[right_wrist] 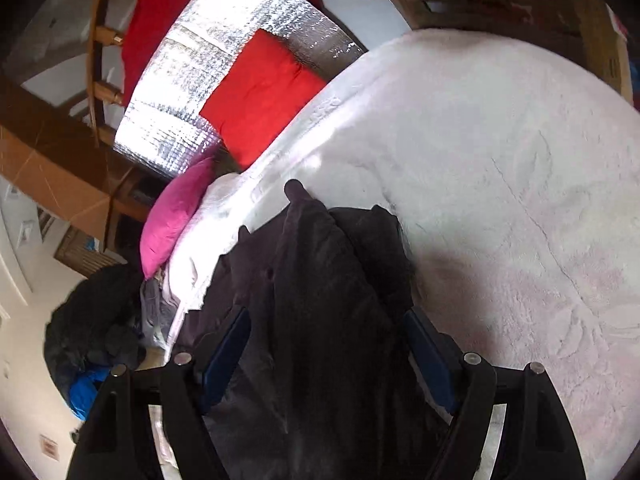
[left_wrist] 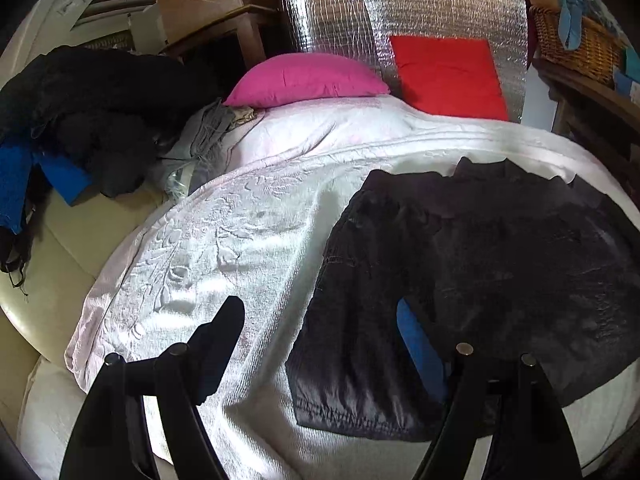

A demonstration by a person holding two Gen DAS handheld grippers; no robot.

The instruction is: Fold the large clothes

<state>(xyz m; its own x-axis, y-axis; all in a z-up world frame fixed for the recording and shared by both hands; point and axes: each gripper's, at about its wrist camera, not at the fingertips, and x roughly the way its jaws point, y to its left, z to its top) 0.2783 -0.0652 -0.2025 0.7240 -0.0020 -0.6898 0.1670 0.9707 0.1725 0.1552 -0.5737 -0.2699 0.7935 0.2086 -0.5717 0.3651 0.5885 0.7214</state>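
A dark grey garment (left_wrist: 480,260) lies partly folded on the white textured bedspread (left_wrist: 240,220), to the right in the left wrist view. My left gripper (left_wrist: 320,348) hovers open over the garment's near left edge. Its right finger is above the cloth and its left finger above bare bedspread. In the right wrist view the same garment (right_wrist: 320,280) runs lengthwise under my right gripper (right_wrist: 328,356). The jaws stand wide on either side of it, and the blue pads (right_wrist: 430,356) are clear of the cloth. White bedspread (right_wrist: 500,200) fills the right of that view.
A pink pillow (left_wrist: 304,80) and a red cushion (left_wrist: 448,76) lean at the head of the bed against a silver foil panel (left_wrist: 340,16). A heap of dark and blue clothes (left_wrist: 92,120) lies at the left, beside a grey cloth (left_wrist: 204,136). A wicker basket (left_wrist: 576,48) stands at the far right.
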